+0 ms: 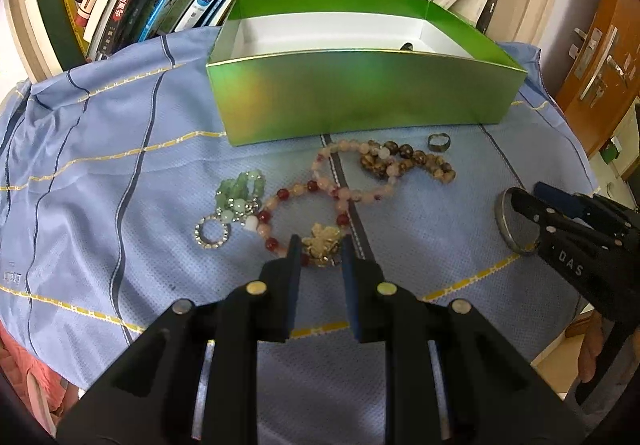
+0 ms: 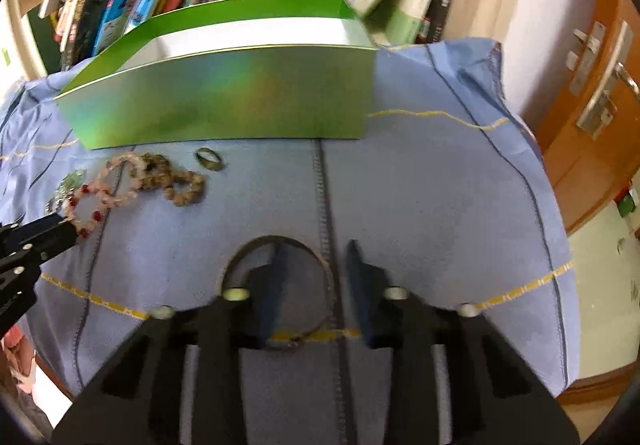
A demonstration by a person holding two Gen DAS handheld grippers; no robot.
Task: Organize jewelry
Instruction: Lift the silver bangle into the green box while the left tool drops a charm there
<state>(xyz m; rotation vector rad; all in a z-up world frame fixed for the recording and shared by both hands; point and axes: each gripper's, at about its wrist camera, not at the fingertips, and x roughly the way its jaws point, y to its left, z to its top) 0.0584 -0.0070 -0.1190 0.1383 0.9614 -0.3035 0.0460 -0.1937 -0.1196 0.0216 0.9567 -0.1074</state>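
The stiff, light, slippery metal bangle (image 2: 240, 257), lying on the blue cloth (image 2: 420, 205) near and right of the beads, is straddled at its rim, unclamped, by the right gripper (image 2: 316, 245), while the limp bead bracelet (image 1: 280, 197) is pinched at its gold charm (image 1: 322, 235) by the left gripper (image 1: 321, 241).

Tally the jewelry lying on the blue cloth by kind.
Beaded bracelets: 4 (green bracelet, pink-and-red bracelet, pale pink bracelet, brown bracelet)
Small rings: 2 (rhinestone ring, dark metal ring)
Grey metal bangle: 1
Total: 7
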